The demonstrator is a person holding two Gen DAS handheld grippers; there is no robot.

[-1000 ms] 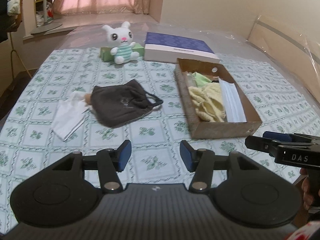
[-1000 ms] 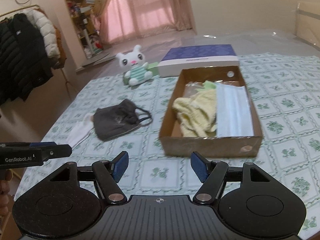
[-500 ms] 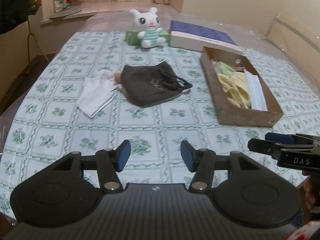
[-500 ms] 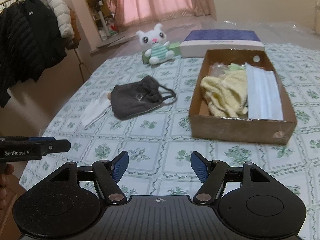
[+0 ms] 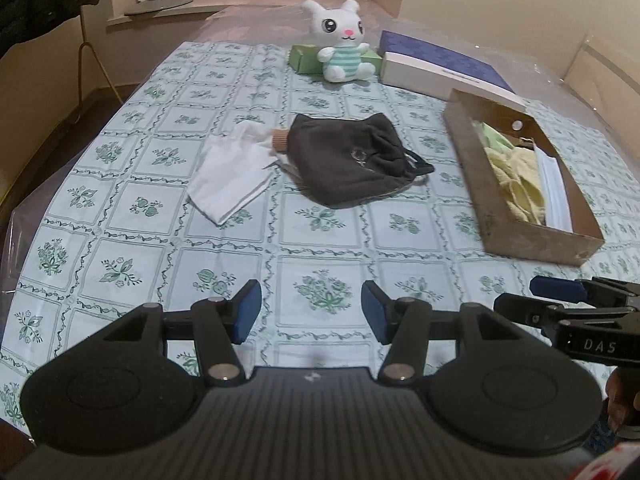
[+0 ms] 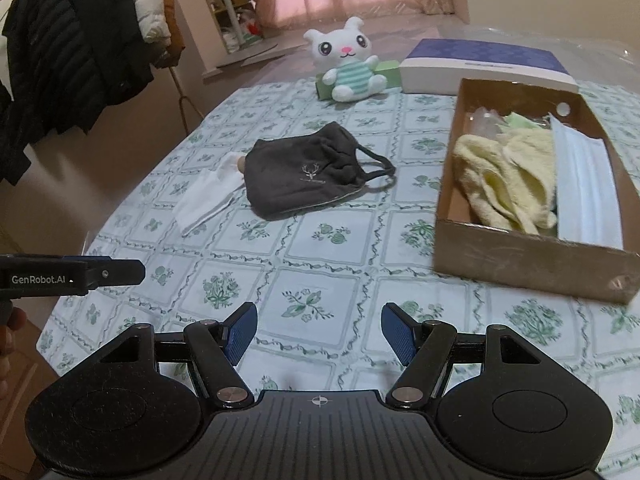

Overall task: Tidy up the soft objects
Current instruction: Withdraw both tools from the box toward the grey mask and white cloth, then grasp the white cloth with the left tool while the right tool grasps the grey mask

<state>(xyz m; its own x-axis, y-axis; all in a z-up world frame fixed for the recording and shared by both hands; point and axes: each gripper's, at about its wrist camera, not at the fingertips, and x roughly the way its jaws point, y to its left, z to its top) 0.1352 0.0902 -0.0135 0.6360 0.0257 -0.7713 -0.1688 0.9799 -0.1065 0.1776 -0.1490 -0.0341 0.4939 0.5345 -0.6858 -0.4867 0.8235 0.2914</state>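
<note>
A dark grey cloth mask [image 5: 352, 160] [image 6: 308, 172] lies mid-table, partly over a white cloth [image 5: 232, 172] [image 6: 204, 196] to its left. A brown cardboard box [image 5: 472, 184] [image 6: 532, 256] at the right holds yellow cloth [image 5: 516, 184] [image 6: 508, 184] and a pale blue mask [image 6: 584, 184]. My left gripper [image 5: 311, 312] is open and empty above the near table edge, well short of the dark mask. My right gripper [image 6: 318, 332] is open and empty, near the box's front left corner.
A white plush rabbit [image 5: 340, 48] [image 6: 348, 64] sits at the far end against a green box [image 5: 304, 58], beside a blue-and-white box [image 5: 440, 68] [image 6: 484, 64]. Dark coats [image 6: 68, 52] hang left of the table. A floral tablecloth [image 5: 320, 236] covers the table.
Both grippers have pulled back and swung left, so the dark mask and white cloth now sit nearer the middle of each view. Both stay open. The objects have not moved.
</note>
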